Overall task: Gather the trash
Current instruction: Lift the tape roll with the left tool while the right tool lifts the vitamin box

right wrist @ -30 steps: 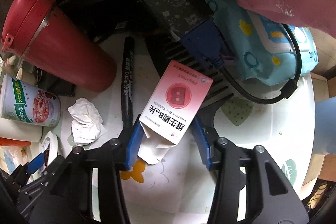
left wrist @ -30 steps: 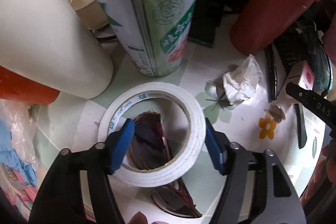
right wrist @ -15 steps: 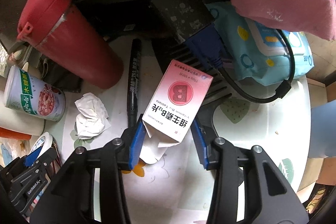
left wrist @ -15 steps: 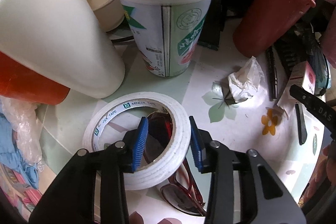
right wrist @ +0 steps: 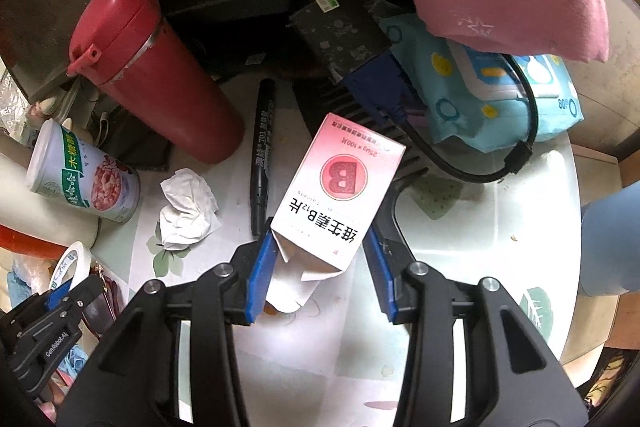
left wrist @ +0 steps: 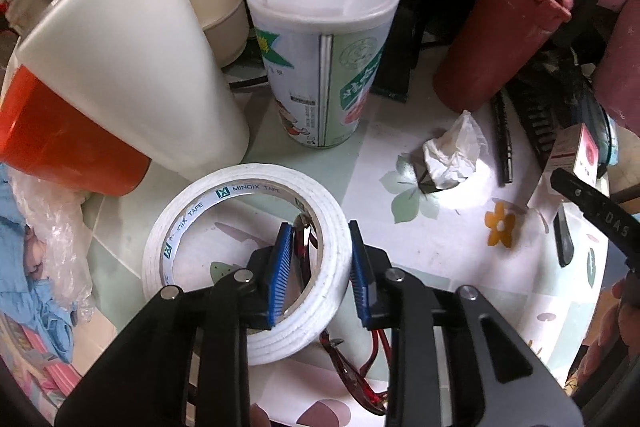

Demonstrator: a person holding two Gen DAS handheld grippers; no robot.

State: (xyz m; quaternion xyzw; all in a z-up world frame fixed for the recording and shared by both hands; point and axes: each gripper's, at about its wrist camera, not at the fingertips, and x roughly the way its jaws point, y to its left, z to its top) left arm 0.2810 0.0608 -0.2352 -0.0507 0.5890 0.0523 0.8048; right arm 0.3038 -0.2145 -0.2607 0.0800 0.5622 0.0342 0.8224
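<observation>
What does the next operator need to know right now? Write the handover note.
Left gripper: fingers just closed across the wall of the white tape roll, one inside, one outside; roll tilted over red-framed glasses.
Right gripper: holds the pink vitamin box by its open end.
Crumpled tissue lies loose on the table, between the green-labelled can and the black marker.
No bin in view. Left: bin the box, collect the tissue.

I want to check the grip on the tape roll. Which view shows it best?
The left wrist view: the tape roll fills the centre, the left claw pinching its wall. The right wrist view shows only a sliver at the left edge.
</observation>
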